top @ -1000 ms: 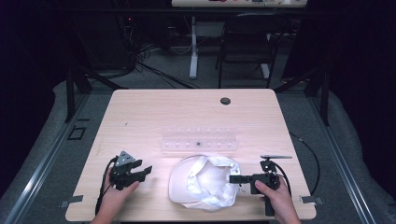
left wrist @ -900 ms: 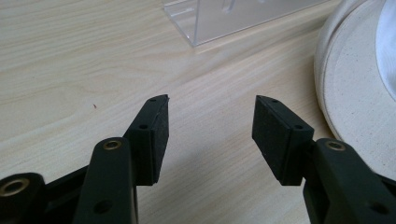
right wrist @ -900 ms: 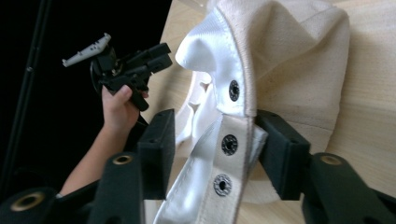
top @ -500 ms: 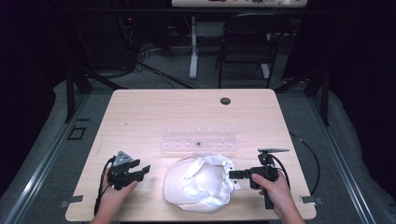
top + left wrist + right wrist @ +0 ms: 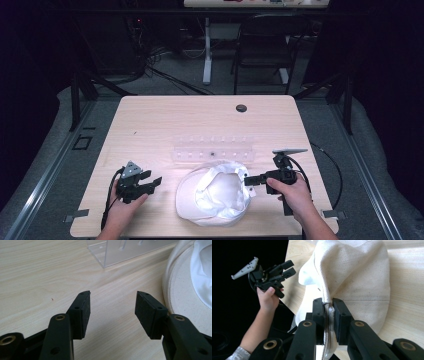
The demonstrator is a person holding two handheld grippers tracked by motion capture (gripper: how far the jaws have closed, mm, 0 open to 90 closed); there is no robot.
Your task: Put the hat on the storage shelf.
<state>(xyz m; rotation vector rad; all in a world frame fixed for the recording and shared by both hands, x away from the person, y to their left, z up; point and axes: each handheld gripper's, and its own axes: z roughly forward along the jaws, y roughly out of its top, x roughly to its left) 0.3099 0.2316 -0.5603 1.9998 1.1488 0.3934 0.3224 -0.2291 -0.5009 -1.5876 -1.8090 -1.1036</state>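
My right hand-held gripper [image 5: 328, 308] had just closed, pinching the hat's [image 5: 215, 197] thin brim; it could slip free. My left hand-held gripper [image 5: 112, 307] stood wide, empty.

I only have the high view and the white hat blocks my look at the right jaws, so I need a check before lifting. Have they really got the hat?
Observer: Yes. In the right gripper view the right gripper is shut on the hat's brim edge, fabric pinched between both pads.
Operator: And the left one, is anything in it?
Observer: No. The left gripper is open over bare table, nothing between its jaws.
Operator: How close is it to the hat?
Observer: The hat's brim lies just beside one jaw, not touching. The clear plastic rack stands ahead of the jaws.
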